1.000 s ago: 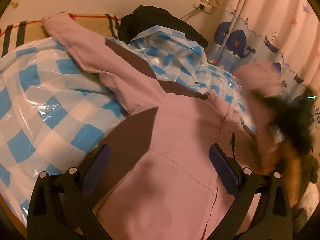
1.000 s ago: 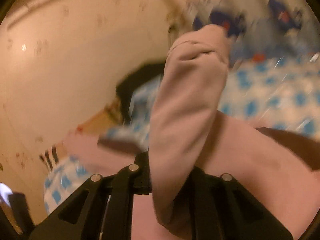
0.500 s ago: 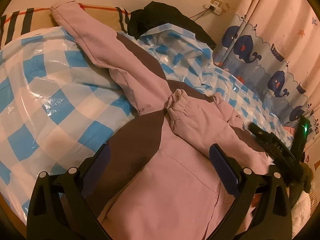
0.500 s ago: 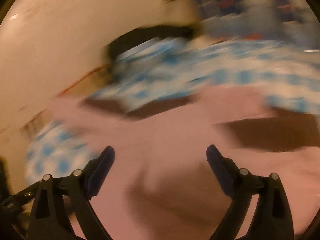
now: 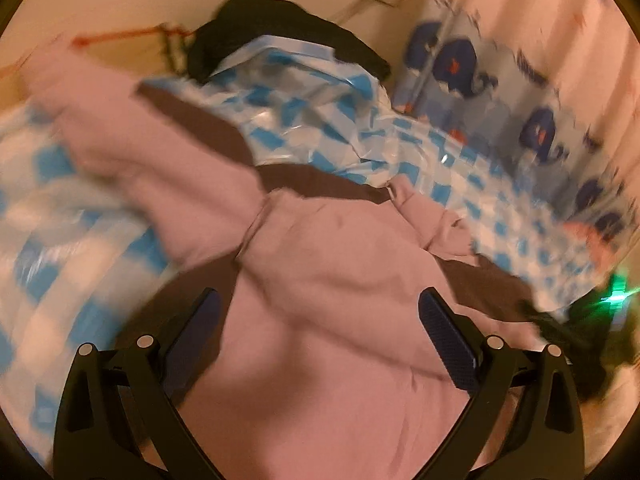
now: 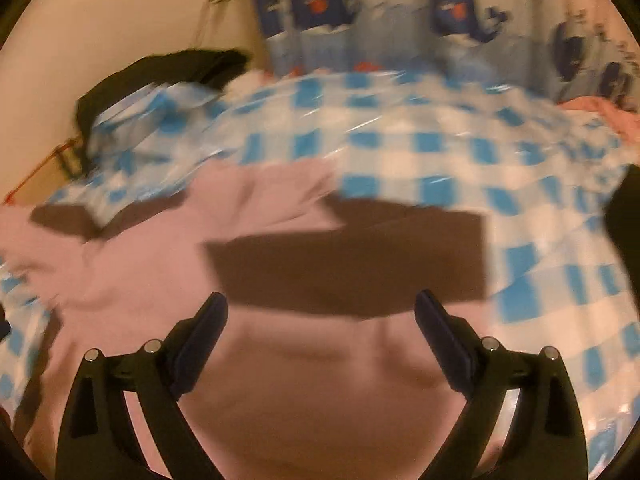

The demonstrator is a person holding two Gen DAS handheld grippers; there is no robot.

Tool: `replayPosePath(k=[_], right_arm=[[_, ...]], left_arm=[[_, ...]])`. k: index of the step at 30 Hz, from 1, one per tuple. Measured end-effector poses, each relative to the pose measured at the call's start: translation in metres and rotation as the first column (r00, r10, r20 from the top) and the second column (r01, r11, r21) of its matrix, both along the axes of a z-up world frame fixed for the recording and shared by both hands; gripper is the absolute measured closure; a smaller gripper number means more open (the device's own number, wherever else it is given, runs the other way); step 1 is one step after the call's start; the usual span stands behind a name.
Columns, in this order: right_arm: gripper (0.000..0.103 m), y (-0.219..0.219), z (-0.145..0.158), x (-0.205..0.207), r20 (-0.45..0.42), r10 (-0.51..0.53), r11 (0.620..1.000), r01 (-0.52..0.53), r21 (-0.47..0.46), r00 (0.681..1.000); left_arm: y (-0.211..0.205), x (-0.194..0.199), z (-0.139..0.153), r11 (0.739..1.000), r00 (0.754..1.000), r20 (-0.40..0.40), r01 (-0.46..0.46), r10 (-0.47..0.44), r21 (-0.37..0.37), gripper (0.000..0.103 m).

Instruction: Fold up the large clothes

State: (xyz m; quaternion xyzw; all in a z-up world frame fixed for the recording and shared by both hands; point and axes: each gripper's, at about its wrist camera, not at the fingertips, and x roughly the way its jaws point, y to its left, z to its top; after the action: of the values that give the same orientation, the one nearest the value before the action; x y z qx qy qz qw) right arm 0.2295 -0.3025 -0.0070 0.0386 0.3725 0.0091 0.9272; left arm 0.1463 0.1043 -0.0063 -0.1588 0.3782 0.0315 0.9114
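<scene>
Fig.: pink garment mid-fold on bed, both wrist views, w/ motion blur.

Step in hand, as we judge it: one sleeve lies folded across the chest; we now turn to the other sleeve. To do it well we should take the cuff end, not the mid-arm, lift only enough to clear the body, carry it across the pink jacket so it lies flat and square to the folded sleeve, then smooth. The checked plastic sheet looks slick, so we expect the jacket may slide if dragged; lift, don't pull.

Left claw: spread, nothing between its pads; the jacket's chest lies directly under and ahead of it. The outstretched sleeve runs from the jacket toward the bedhead side, well apart from this claw, its cuff blurred.

Right claw: jaws opening, nearly full spread, nothing pinched. Jacket body under it; the brown panel sits just ahead of its tips.

Beyond the jacket: black garment at the wall, whale curtain behind the bed.
</scene>
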Motion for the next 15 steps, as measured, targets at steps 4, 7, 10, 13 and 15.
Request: replayPosePath(k=[4,7,10,13,15], right_arm=[[0.008,-0.043,-0.065,0.037,-0.169,-0.109,0.994,0.104,-0.039,0.98],[0.006,-0.06,-0.099,0.048,-0.212,-0.075,0.995,0.088,0.052,0.974],[0.006,-0.058,-0.083,0.042,-0.187,-0.056,0.997,0.064,0.036,0.981],[0.006,-0.059,-0.052,0.01,-0.082,0.012,0.99,0.0,0.138,0.997],[0.006,-0.048,-0.027,-0.023,-0.008,0.122,0.969,-0.117,0.219,0.992]], left_arm=[[-0.007,0.07,-0.059,0.998,0.981,-0.191,-0.02,0.031,0.059,0.008],[-0.011,0.096,-0.102,0.997,0.952,-0.307,0.024,-0.001,0.073,0.006],[-0.005,0.088,-0.076,0.995,0.955,-0.28,0.101,-0.101,-0.015,0.007],[0.044,0.053,-0.016,0.992,0.988,-0.111,0.097,-0.106,-0.085,0.007],[0.095,0.027,0.02,0.995,0.999,0.002,0.049,-0.049,-0.086,0.007]])
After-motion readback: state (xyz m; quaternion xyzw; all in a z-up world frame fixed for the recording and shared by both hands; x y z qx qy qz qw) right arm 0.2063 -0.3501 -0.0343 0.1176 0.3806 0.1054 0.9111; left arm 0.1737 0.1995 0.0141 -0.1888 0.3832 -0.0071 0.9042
